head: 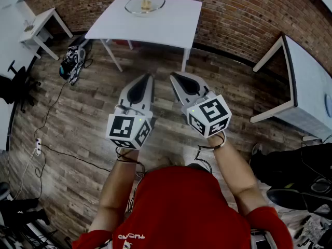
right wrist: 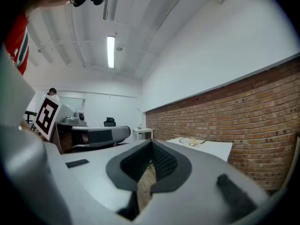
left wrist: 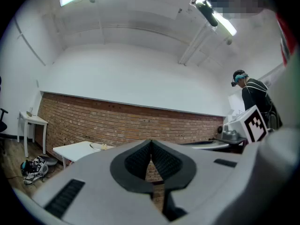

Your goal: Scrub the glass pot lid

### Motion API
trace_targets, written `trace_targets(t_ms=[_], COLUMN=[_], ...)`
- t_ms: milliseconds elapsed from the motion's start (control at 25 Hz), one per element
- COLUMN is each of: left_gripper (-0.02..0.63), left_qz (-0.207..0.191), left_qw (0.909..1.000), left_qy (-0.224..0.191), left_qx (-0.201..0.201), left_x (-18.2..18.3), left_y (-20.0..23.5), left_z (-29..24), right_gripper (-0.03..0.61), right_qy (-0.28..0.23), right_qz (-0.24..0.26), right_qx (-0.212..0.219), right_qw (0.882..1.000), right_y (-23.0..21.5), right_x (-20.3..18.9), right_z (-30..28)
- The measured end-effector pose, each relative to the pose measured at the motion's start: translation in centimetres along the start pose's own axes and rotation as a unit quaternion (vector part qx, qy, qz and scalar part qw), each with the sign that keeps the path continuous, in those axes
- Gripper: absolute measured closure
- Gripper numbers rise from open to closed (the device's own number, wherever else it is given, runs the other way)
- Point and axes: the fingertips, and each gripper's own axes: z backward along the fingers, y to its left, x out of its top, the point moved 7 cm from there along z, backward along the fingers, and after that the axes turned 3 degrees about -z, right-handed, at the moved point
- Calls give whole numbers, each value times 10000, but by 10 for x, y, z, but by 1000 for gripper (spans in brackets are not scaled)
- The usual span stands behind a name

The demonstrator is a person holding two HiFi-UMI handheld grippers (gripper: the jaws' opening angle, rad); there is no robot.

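Observation:
The glass pot lid (head: 144, 4) lies on the white table (head: 171, 25) at the far side of the room, with a small yellowish thing on it. It shows small in the left gripper view as the lid (left wrist: 99, 146) and in the right gripper view as the lid (right wrist: 192, 141). My left gripper (head: 150, 77) and right gripper (head: 173, 77) are held level side by side above the wooden floor, well short of the table. Both are shut with nothing between their jaws. The left gripper (left wrist: 150, 142) and right gripper (right wrist: 151, 143) show their tips meeting.
A brick wall (head: 228, 19) runs behind the table. A second white table (head: 306, 82) stands at the right, a small white side table (head: 36, 27) at the left. A bag (head: 72, 61) and cables (head: 46, 149) lie on the floor. Another person (left wrist: 251, 95) stands in the left gripper view.

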Motion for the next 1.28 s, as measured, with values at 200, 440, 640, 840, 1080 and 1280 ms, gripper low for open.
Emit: trace_targets(t_ms=[200, 440, 640, 840, 1080, 1280], left_gripper=[594, 594, 594, 594, 594, 594], left_qz=[21, 61, 68, 17, -64, -131], left_qw=[10000, 9999, 9998, 9996, 9987, 9982], left_qy=[-1, -19, -39, -45, -148, -199], left_qx=[21, 84, 159, 266, 487, 548], left_x=[1, 0, 3, 3, 11, 17], left_y=[-2, -3, -3, -6, 0, 16], left_z=[-1, -6, -14, -25, -38, -53], right_gripper=[549, 549, 549, 549, 549, 549], right_qy=[14, -101, -146, -143, -167, -188], right_qz=[17, -103, -147, -94, -14, -25], right_qx=[-12, -3, -2, 115, 269, 339], right_qw=[10000, 9999, 9998, 9998, 9995, 9992], right_y=[-2, -11, -24, -37, -53, -65], right_x=[2, 4, 9, 12, 17, 22], right_z=[2, 4, 4, 3, -6, -26])
